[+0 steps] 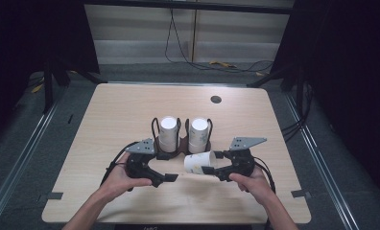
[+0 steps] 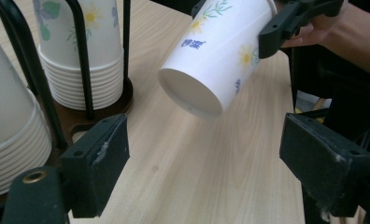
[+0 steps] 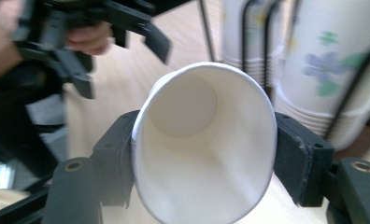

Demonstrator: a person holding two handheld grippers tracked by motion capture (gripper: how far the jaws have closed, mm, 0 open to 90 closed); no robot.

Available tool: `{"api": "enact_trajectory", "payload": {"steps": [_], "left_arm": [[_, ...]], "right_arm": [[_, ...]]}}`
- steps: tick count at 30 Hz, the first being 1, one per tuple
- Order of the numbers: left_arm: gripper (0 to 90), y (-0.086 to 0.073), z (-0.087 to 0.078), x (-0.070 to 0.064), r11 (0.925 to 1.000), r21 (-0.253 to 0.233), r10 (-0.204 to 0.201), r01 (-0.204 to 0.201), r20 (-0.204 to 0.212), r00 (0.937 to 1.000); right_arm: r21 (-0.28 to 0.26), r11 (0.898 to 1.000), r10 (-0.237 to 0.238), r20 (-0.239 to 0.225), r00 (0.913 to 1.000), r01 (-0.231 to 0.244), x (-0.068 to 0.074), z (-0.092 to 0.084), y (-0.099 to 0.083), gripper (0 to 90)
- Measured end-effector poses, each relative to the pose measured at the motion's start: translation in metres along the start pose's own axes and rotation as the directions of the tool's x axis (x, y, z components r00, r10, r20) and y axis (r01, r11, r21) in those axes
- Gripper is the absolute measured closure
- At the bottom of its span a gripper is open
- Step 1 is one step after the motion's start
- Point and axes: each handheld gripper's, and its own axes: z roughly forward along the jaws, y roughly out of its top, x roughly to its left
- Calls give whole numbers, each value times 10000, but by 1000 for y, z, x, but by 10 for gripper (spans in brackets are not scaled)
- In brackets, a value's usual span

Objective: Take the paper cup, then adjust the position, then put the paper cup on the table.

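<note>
1. Pale wood-grain table (image 1: 130, 110), smooth and matte, with rounded corners. A person's two forearms reach in from the near edge, each hand holding a black two-jaw gripper.
2. The left gripper (image 1: 165, 178) hangs just above the table with its jaws spread wide and nothing between them. Its flat pads (image 2: 109, 148) are dull black and a little scuffed, and they point toward the cup from close by without touching it.
3. The right gripper (image 1: 212, 162) is clamped on a paper cup (image 1: 199, 164). The jaws press the cup's sides near the rim, squeezing the round mouth into an oval. The thin paper wall gives under the pinch.
4. The cup is held tipped on its side, clear of the table, between the two grippers, its flat base turned toward the left gripper. It is white and smooth inside, with small printed flowers and blue lettering outside. Likely it is held out this way so the free gripper can take its base, though that is a guess.
5. Just beyond stands a dark wire holder (image 1: 155, 125) with thin upright rods, keeping two stacks of matching cups (image 1: 168, 133) upside down and nested.
6. Farther back, a small dark round hole (image 1: 216, 99) sits in the table.
</note>
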Motion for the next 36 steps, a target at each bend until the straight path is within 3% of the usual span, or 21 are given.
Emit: {"api": "enact_trajectory", "payload": {"steps": [4, 12, 15, 22, 24, 26, 31, 36], "left_arm": [[163, 0, -1, 1, 10000, 43, 12, -12, -147, 9999], [177, -2, -4, 6, 9999, 120, -95, 99, -355, 9993], [179, -2, -4, 8, 9998, 121, -152, 158, -457, 9988], [182, -2, -8, 9, 9999, 51, -85, 88, -590, 9982], [182, -2, -9, 11, 9999, 23, -134, 136, -634, 9979], [182, -2, -10, 12, 9998, -1, -177, 177, -708, 9973], [184, -2, -12, 12, 10000, 22, -87, 89, -821, 9966], [192, -5, -9, 13, 9997, 259, 5, 19, -920, 9958]], "right_arm": [[499, 9987, -194, 1181, 9928, 136, 0, -3, 1, 317], [1258, 9920, -172, 2368, 9714, -131, -4, -13, 2, 324], [1197, 9916, 159, 2658, 9639, -494, -12, -18, 3, 324], [1504, 9843, 365, 3378, 9405, -922, -28, -24, 9, 329], [1525, 9828, 399, 3768, 9255, -1045, -32, -27, 10, 331], [1601, 9799, 465, 3956, 9172, -1187, -36, -30, 12, 333], [1891, 9673, 698, 4418, 8944, -1689, -47, -33, 19, 337], [2041, 9560, 955, 4627, 8814, -2107, -59, -31, 26, 337]]}}
